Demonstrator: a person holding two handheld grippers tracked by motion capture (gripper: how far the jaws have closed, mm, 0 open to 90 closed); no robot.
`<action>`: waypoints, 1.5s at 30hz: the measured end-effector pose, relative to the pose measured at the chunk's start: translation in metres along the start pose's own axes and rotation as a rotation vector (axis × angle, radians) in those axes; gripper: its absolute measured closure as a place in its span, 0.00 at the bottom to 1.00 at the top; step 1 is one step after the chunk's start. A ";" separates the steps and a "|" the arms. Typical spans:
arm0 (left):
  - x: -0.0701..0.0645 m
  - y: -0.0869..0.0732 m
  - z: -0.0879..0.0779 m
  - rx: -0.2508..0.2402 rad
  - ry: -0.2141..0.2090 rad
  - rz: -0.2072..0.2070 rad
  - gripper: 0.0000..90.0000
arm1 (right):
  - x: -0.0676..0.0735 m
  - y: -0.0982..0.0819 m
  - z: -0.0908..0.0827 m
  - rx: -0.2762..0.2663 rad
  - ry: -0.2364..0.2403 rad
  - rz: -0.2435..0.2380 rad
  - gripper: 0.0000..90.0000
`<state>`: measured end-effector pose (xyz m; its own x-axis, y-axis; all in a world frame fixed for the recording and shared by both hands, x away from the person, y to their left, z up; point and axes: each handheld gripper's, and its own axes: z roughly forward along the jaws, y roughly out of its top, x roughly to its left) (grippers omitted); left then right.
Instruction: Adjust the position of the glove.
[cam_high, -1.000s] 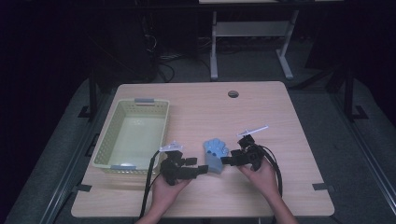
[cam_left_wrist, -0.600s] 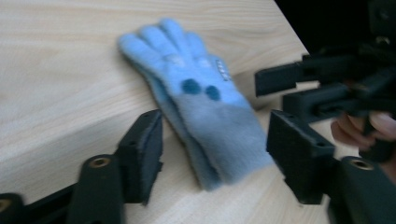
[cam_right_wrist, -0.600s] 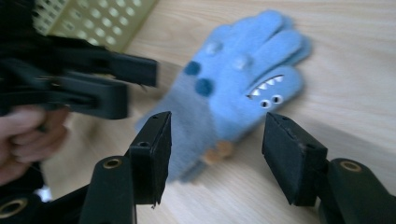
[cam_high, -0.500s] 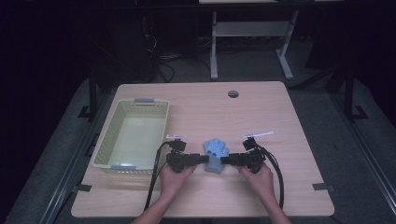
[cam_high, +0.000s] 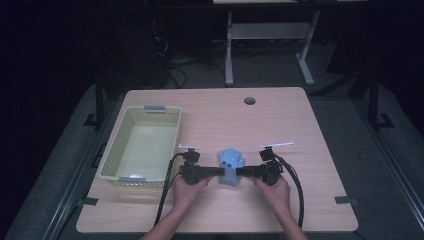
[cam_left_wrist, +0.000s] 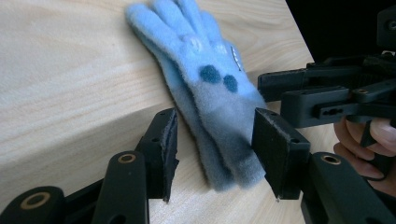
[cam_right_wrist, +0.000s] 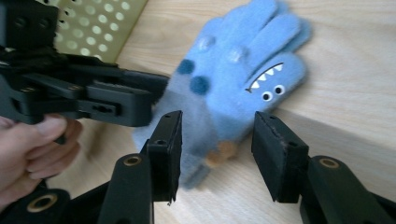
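A fuzzy light-blue glove with dark dots and a monster face lies flat on the wooden table, fingers pointing away from the person. My left gripper comes in from the left and my right gripper from the right, tips facing each other at the glove's cuff. In the left gripper view the cuff of the glove lies between my left gripper's jaws, which have just been closing; a gap remains on one side. In the right gripper view my right gripper also straddles the glove's cuff, jaws just closing, one pad still apart.
A pale yellow-green perforated basket stands at the table's left, close to my left hand, and its wall shows in the right gripper view. A cable hole sits near the far edge. Black cables trail from both grippers toward the table's near edge.
Both grippers have moved inward to the glove's cuff and lined up level with each other. Their jaws have narrowed around the cuff. The glove has stayed in place.
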<state>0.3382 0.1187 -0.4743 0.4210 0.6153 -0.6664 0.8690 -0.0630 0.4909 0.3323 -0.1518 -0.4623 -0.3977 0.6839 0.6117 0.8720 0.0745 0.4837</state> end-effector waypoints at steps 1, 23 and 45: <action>0.000 0.000 0.000 0.003 0.000 -0.003 0.57 | 0.000 0.000 0.001 0.004 0.006 0.005 0.59; 0.006 0.000 0.007 0.022 -0.037 -0.021 0.70 | 0.001 -0.001 0.016 0.033 0.015 0.048 0.63; 0.010 -0.001 0.016 0.010 -0.096 -0.068 0.78 | 0.003 -0.001 0.020 0.003 0.035 0.009 0.84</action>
<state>0.3452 0.1126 -0.4905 0.3841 0.5401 -0.7488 0.8986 -0.0325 0.4375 0.3359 -0.1353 -0.4742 -0.3994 0.6589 0.6375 0.8766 0.0709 0.4760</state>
